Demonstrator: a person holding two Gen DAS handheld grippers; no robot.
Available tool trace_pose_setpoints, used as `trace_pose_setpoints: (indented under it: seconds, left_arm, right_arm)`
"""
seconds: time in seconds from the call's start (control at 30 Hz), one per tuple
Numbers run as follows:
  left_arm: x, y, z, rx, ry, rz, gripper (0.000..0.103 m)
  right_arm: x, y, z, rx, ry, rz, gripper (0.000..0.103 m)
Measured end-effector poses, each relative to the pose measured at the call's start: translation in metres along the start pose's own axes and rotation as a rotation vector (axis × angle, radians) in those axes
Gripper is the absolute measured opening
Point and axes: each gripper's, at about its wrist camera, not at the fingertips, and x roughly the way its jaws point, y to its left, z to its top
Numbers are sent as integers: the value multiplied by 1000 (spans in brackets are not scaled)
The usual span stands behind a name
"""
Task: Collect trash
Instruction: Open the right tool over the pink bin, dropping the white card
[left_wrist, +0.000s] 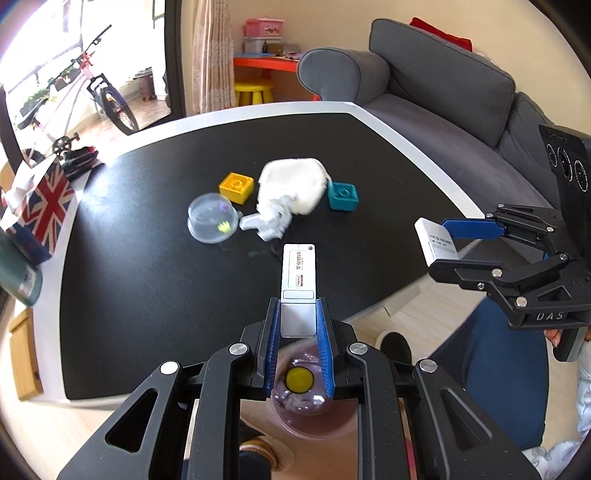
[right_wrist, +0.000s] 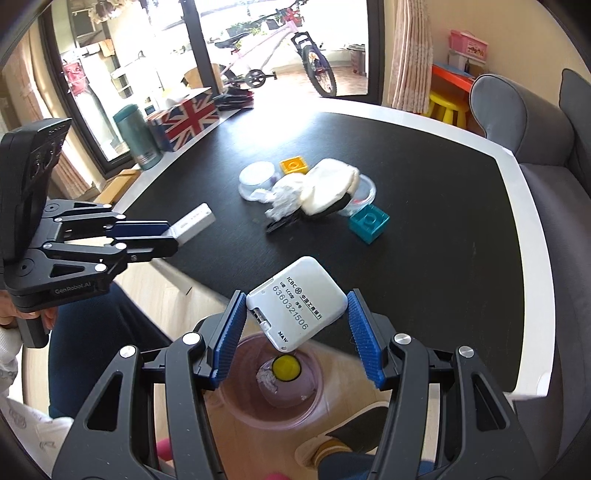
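Observation:
My left gripper (left_wrist: 298, 314) is shut on a long white bank USB token (left_wrist: 299, 271), held over the pink trash bin (left_wrist: 314, 417) on the floor; it also shows in the right wrist view (right_wrist: 194, 223). My right gripper (right_wrist: 295, 317) is open; a square white ICBC token (right_wrist: 297, 302) sits tilted between its blue fingers (right_wrist: 231, 332), above the pink bin (right_wrist: 255, 398) that holds a yellow disc (right_wrist: 285, 368). I cannot tell if the token touches the pads. Crumpled white tissue (left_wrist: 275, 218) and a white cloth (left_wrist: 295, 184) lie mid-table.
On the black table (left_wrist: 147, 295) are a clear plastic dome (left_wrist: 212, 218), a yellow brick (left_wrist: 236, 187) and a teal brick (left_wrist: 343, 195). A Union Jack tissue box (left_wrist: 40, 206) and a teal flask (right_wrist: 138, 136) stand at the left edge. A grey sofa (left_wrist: 461, 92) is beyond.

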Motion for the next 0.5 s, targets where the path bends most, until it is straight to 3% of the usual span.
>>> trace_pose_setpoints:
  seconds: [0.5]
  left_arm:
    - [-6, -18, -46, -6, 43, -57, 19]
  right_arm:
    - [4, 27, -49, -27, 78, 82, 56]
